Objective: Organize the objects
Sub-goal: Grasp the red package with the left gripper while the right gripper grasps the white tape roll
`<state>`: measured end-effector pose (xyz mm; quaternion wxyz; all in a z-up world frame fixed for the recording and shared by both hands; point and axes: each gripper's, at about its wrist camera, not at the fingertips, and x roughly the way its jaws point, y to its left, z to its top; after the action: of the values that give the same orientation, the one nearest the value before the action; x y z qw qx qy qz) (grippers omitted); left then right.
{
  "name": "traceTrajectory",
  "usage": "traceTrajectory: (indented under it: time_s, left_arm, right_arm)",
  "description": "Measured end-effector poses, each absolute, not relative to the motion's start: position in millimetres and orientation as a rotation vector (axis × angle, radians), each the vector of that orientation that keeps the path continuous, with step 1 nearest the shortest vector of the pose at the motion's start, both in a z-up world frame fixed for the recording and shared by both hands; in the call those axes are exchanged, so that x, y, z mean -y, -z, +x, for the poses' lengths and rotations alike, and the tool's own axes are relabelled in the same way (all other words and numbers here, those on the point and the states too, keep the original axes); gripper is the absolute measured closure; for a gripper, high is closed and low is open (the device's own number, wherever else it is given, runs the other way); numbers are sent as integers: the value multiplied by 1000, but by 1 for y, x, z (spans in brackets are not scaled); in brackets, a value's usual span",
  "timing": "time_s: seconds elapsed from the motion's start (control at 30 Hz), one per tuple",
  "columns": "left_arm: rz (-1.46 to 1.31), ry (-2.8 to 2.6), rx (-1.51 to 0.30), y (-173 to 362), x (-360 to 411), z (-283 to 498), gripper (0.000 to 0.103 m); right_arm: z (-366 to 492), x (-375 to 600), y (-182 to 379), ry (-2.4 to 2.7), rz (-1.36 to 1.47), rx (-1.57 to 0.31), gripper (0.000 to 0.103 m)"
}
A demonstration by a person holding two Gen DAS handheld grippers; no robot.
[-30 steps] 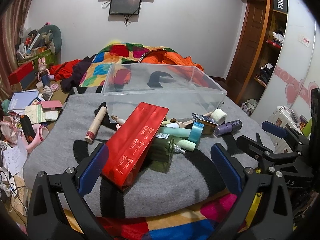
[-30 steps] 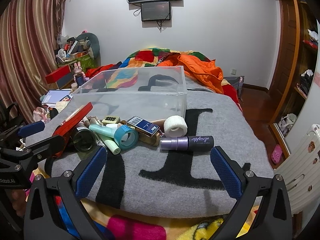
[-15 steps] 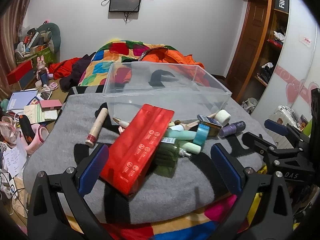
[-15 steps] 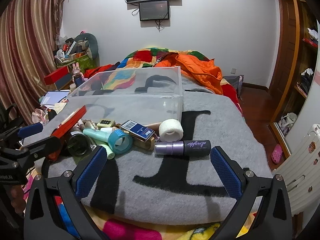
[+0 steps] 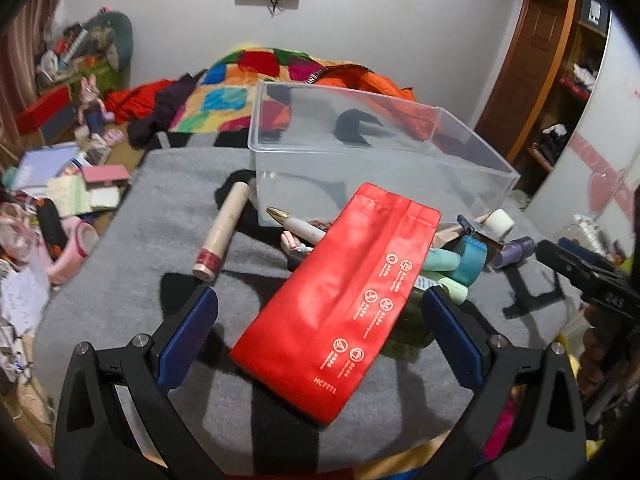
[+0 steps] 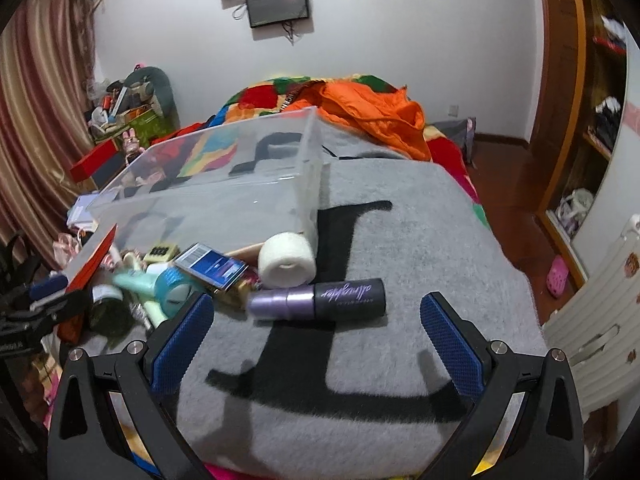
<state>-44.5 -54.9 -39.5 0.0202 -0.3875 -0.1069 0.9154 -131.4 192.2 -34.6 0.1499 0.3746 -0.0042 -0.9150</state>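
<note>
Both wrist views low, near, facing clear bin point(image 5: 360, 152); shared clutter.

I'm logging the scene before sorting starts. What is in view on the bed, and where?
clear bin: 1, transparent, far side of the grey blanket
red pouch: 1, red, leaning on the pile
beige tube: 1, left of pile
purple bottle: 1, purple and black, lying right
white roll: 1, by bin corner
teal tape: 1, in pile
left hand-held gripper: open
right hand-held gripper: open
</note>
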Motion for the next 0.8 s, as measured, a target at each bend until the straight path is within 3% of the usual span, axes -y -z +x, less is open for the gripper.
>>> traceTrajectory:
  time_s: [0.23, 0.3, 0.57, 0.63, 0.8]
  left_arm:
    - [-1169, -2790, 288, 44, 52, -39, 0]
    - [-1165, -2784, 283, 45, 52, -37, 0]
    - [-1111, -2805, 197, 44, 39, -33, 0]
    - [-1100, -2804, 196, 43, 38, -34, 3]
    - [-1081, -2788, 207, 40, 38, -30, 25]
  right_arm:
    - [-155, -185, 38, 2605, 1085, 5, 4]
    - [-161, -179, 42, 2586, 1107, -19, 16]
    - [-177, -173, 53, 2532, 1160, -9, 36]
    - [-179, -171, 54, 2525, 1166, -32, 40]
    - [-178, -168, 56, 2495, 1172, -39, 59]
